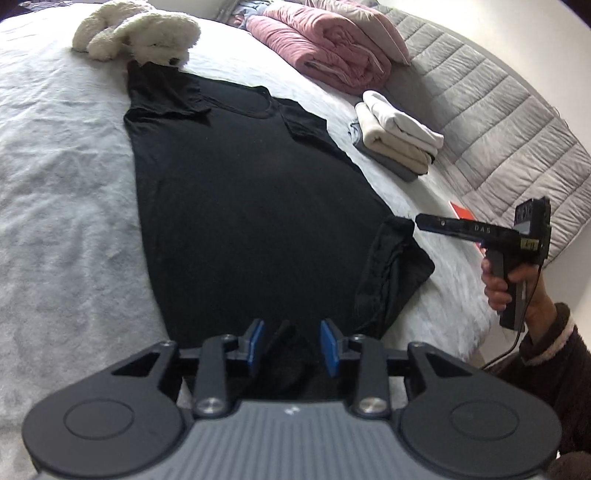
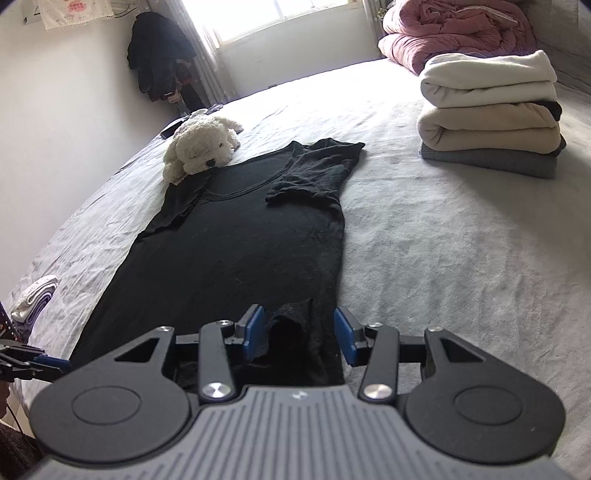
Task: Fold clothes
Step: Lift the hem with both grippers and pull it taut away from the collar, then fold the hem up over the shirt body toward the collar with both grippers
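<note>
One black T-shirt (image 1: 240, 192) spread flat lengthwise on the pale grey bedspread (image 1: 62, 206), both sleeves folded inward onto the chest, hem nearest the cameras. One white plush dog (image 2: 201, 147) at the shirt's neckline end, touching the far sleeve. One stack of three folded garments (image 2: 491, 114) well apart from the shirt, off its right edge: white on top, cream in the middle, grey beneath. One rolled pink quilt (image 2: 458, 33) beyond that stack, against the grey quilted headboard (image 1: 491, 122). One small red item (image 1: 461, 211) near the shirt's hem corner, too little shown to name. One small bundle of pale cloth (image 2: 33, 299) off the shirt's left edge.

Left gripper (image 1: 291, 345) over the shirt's hem, blue pads parted, a raised fold of black cloth between them, not clamped. Right gripper (image 2: 301, 334) at the hem's right corner, pads likewise wide apart around a lifted peak of fabric, not closed on it.

Beyond the shirt's collar end: white wall, bright window (image 2: 266, 18), dark clothes hanging (image 2: 159, 55) beside the curtain.
</note>
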### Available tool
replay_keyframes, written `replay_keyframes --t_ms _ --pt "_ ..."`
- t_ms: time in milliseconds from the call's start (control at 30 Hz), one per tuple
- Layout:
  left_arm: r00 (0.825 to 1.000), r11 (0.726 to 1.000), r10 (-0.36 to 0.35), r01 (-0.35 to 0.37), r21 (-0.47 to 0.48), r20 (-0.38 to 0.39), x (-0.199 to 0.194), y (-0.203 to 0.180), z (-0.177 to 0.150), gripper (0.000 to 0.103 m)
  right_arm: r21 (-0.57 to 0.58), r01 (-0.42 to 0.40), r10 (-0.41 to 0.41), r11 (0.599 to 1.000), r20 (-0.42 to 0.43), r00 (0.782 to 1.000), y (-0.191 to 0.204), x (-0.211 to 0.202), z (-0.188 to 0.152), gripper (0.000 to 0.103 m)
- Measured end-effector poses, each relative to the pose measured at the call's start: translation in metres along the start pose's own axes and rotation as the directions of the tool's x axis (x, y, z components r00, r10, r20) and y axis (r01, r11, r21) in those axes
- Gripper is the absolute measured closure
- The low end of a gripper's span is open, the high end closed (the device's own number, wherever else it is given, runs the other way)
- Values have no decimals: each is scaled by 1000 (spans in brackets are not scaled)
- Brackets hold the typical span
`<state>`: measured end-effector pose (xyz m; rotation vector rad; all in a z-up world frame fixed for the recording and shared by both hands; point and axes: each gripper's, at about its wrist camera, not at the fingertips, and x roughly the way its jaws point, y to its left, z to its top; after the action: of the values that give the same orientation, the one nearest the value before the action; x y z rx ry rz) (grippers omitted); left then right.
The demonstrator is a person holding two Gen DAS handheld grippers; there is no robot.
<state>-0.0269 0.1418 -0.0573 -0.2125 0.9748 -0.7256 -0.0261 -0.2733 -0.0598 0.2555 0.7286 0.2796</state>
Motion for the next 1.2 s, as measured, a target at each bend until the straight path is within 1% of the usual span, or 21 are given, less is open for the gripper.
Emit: replay_keyframes --t_ms 67,133,200,267,333,433,500,600,700,800,867,933,1000,1033,1067,1100,1133,1167,1200 --pt "1000 1000 13 -13 20 -23 5 -3 -2 68 -44 -20 20 999 -8 1000 8 -1 -2 54" --pt "999 999 28 -26 42 -37 9 -6 -3 69 -95 -40 38 995 -21 999 16 0 -3 49" --pt "998 997 38 -35 69 -42 10 -9 -5 69 -148 -52 47 988 -35 998 25 2 -7 49" --pt "998 994 53 -49 94 -42 10 -12 -6 75 -201 -66 57 977 -50 997 35 5 -11 49" --pt "997 992 67 -63 105 -38 10 -14 -7 90 -253 -81 67 964 -66 996 46 8 -15 49" --pt "997 992 80 -77 98 -21 8 -13 -7 100 -343 -134 108 930 -95 990 65 12 -22 49" --pt "997 993 80 -79 91 0 5 -12 -7 101 -418 -174 135 892 -122 983 81 14 -28 49" --pt "997 993 76 -78 85 33 -1 -12 -8 102 -509 -202 141 836 -156 978 99 19 -36 48" --pt "996 994 78 -81 78 45 -4 -11 -7 102 -561 -200 123 803 -173 977 110 27 -43 48" --pt "997 994 75 -77 74 28 -3 -10 -7 102 -602 -208 109 771 -198 974 118 34 -48 48" --pt "997 994 78 -79 76 11 0 -10 -8 95 -639 -200 89 743 -202 975 123 35 -52 48" --pt "997 993 74 -73 88 -6 2 -11 -9 83 -674 -182 68 716 -191 979 126 36 -56 48" --pt "997 992 72 -71 102 -10 4 -13 -10 78 -698 -163 56 697 -173 983 129 38 -59 49" --pt "997 992 73 -72 107 -11 4 -14 -10 77 -708 -154 53 689 -163 985 130 38 -60 54" --pt "997 991 77 -75 110 -12 5 -15 -11 77 -714 -151 54 684 -157 986 131 39 -61 62" --pt "997 991 80 -78 111 -13 5 -16 -11 77 -719 -150 56 679 -153 987 132 41 -61 67" --pt "996 991 82 -80 111 -16 6 -16 -11 77 -724 -149 58 673 -149 987 132 42 -62 75" --pt "996 990 85 -82 111 -17 7 -16 -12 77 -723 -150 59 674 -150 987 132 44 -62 81" --pt "996 990 86 -84 112 -19 8 -17 -12 77 -722 -152 59 675 -153 986 132 46 -62 84"
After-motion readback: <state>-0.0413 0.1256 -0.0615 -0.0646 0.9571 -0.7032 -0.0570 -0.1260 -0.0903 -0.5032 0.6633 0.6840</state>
